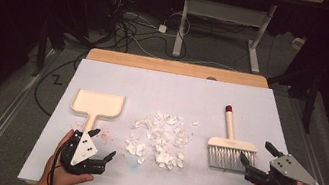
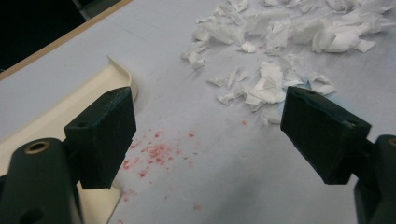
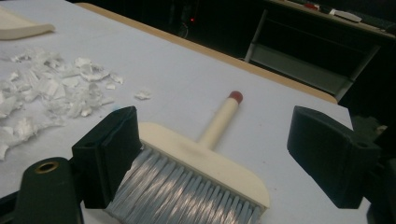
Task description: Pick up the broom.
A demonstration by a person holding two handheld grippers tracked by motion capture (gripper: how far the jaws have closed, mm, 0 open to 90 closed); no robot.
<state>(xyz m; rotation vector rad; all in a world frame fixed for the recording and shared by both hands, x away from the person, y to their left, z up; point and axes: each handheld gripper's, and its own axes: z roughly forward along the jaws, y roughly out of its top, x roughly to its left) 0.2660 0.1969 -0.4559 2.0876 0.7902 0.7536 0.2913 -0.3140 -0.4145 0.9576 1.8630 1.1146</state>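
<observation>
Cream brush flat; cream dustpan flat.

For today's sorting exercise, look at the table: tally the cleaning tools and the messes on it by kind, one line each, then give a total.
Dustpan: 1
Hand brush: 1
Heap of torn white paper scraps: 1
Patch of red crumbs: 1
Total: 4

Nothing legible anywhere here: no label, brand, number or sign reads on any surface in view.
</observation>
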